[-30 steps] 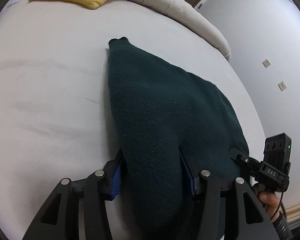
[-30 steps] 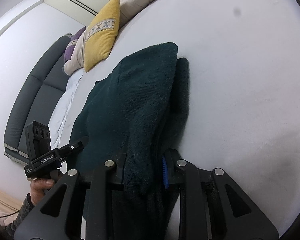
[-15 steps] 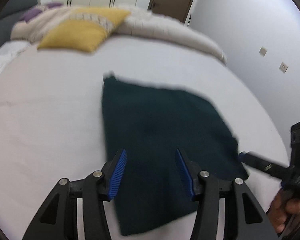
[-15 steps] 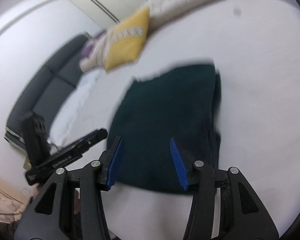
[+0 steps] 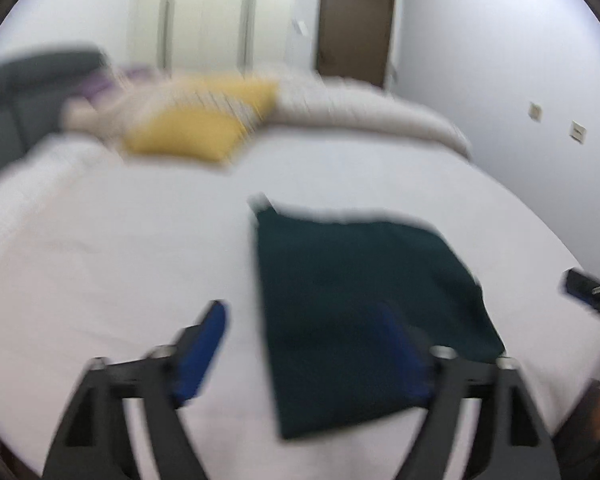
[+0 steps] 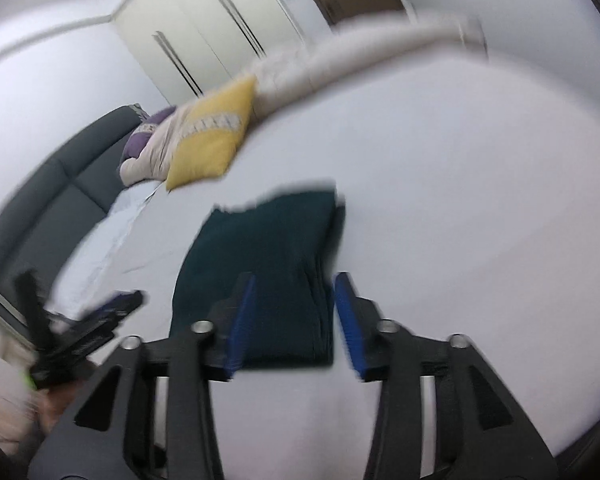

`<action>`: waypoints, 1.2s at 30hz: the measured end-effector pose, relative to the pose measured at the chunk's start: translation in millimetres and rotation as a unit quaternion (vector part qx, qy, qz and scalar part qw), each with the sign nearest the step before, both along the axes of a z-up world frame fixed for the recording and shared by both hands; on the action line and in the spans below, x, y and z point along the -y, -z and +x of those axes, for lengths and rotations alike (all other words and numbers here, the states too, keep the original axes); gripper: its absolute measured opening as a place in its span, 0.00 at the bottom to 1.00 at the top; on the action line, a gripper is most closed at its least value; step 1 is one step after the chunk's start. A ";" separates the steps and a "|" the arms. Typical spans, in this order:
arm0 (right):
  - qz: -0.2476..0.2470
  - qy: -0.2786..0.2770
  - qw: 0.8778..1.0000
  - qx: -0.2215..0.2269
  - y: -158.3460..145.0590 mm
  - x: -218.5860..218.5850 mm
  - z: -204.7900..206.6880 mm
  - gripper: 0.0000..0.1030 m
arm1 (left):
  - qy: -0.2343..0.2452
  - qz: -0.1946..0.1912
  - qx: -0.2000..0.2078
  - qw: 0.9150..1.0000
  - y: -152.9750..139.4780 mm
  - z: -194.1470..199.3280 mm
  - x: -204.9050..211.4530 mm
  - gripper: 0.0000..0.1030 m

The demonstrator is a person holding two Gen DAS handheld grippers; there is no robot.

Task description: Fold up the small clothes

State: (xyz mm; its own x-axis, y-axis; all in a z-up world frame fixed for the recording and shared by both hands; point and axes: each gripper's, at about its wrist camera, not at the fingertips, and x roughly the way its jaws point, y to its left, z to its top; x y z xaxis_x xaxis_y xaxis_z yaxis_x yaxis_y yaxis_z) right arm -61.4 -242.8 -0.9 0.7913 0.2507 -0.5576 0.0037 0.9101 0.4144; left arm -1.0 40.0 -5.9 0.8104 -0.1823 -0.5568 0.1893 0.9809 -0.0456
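The left gripper (image 5: 304, 344) stands wide open and holds nothing; its blue pads (image 5: 204, 344) are clear of the fabric. The right gripper (image 6: 294, 316) is likewise wide open and empty, its fingers framing the near edge of the cloth without visible contact.

The dark green garment (image 5: 364, 312) lies flat and folded on the white bed (image 5: 100, 248), at 12 o'clock from the right gripper and between 12 and 2 o'clock from the left. In the right wrist view a stack of layers shows along its 3 o'clock edge (image 6: 328, 264).

Judged step: release and withdrawal from a finished fold. To do it well:
- Lift both grippers straight up and away so no pad drags the top layer
- Check that the stacked edges are aligned before any further fold
- For a further fold, grip the two near corners at the same height

Limits of view:
- Both views are motion-blurred; the garment type and layer count cannot be told
- The far corner at 11 o'clock in the left wrist view is smeared
- The other gripper is cut off at each frame edge
- The yellow pillow (image 6: 212, 140) and bedding behind it are indistinct
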 end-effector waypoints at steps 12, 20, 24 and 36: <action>-0.158 0.147 0.949 0.228 -135.1 -49.8 -61.9 1.00 | -0.117 0.042 0.211 0.970 -123.7 -93.4 -29.4 1.00; -0.157 0.140 0.953 0.217 -137.6 -53.3 -61.9 1.00 | -0.128 0.076 0.148 0.978 -101.3 -94.4 -38.1 1.00; -0.178 0.124 0.963 0.158 -124.4 -63.3 -60.4 1.00 | -0.108 0.055 0.057 0.991 -65.9 -74.2 -38.2 1.00; -0.192 0.076 0.977 -0.045 -19.0 -81.4 4.6 1.00 | -0.100 0.026 -0.076 0.992 0.3 -55.4 -37.1 1.00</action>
